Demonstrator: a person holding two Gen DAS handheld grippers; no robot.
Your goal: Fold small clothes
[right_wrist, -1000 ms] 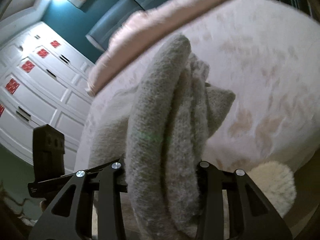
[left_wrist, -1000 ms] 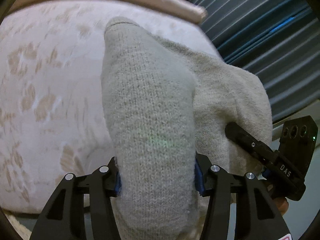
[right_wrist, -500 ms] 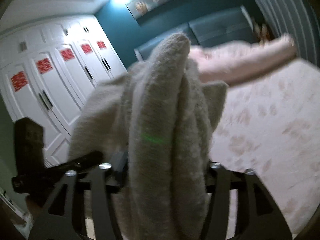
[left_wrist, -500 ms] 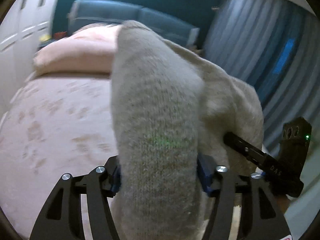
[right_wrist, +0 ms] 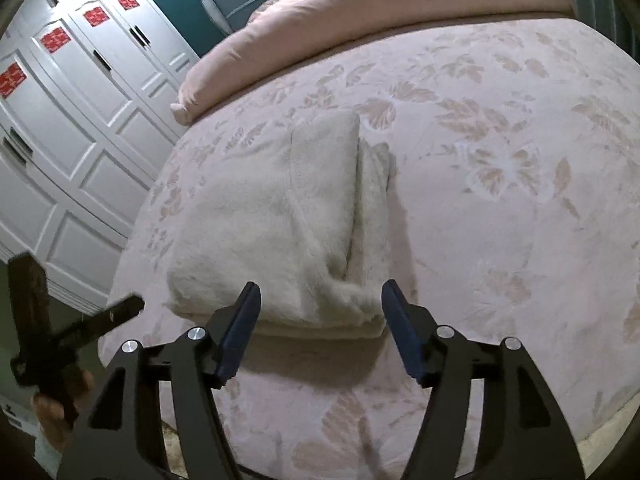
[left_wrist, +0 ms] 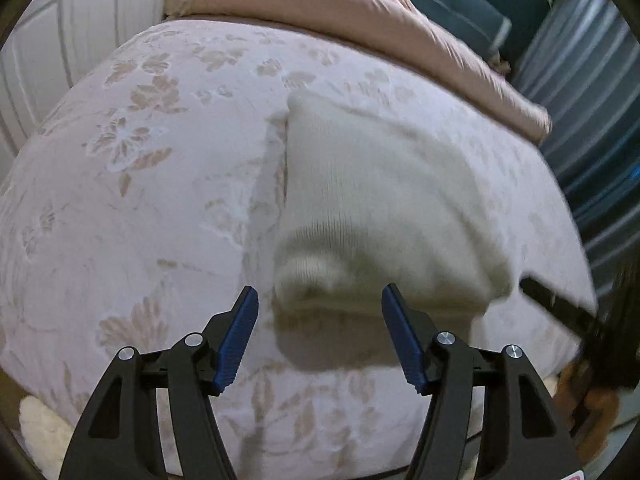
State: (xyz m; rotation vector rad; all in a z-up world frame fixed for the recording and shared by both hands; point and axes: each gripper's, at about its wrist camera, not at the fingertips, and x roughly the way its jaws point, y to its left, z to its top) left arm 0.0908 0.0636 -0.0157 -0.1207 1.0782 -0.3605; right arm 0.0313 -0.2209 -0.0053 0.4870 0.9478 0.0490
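A folded cream knitted sweater (left_wrist: 380,200) lies flat on the pink floral bed (left_wrist: 140,200). My left gripper (left_wrist: 320,300) hovers at its near left corner; the jaws stand apart and are closing slightly, the blue pads clear of the knit. In the right wrist view the same sweater (right_wrist: 280,208) shows a fold running along its right side. My right gripper (right_wrist: 320,296) is open at the near right corner, pads off the fabric. Each gripper appears at the edge of the other's view: the right one (left_wrist: 560,308), the left one (right_wrist: 100,320).
A rolled pink duvet (right_wrist: 400,4) lies across the far end of the bed (right_wrist: 500,220). White wardrobe doors (right_wrist: 80,100) stand to the left, blue-grey curtains (left_wrist: 592,100) to the right. A fluffy cream rug (left_wrist: 36,432) shows below the bed's near edge.
Both grippers held the sweater up, shut on its folded edges. Now it lies on the bed, both jaws have let go, and the grippers have pulled back to its near edge.
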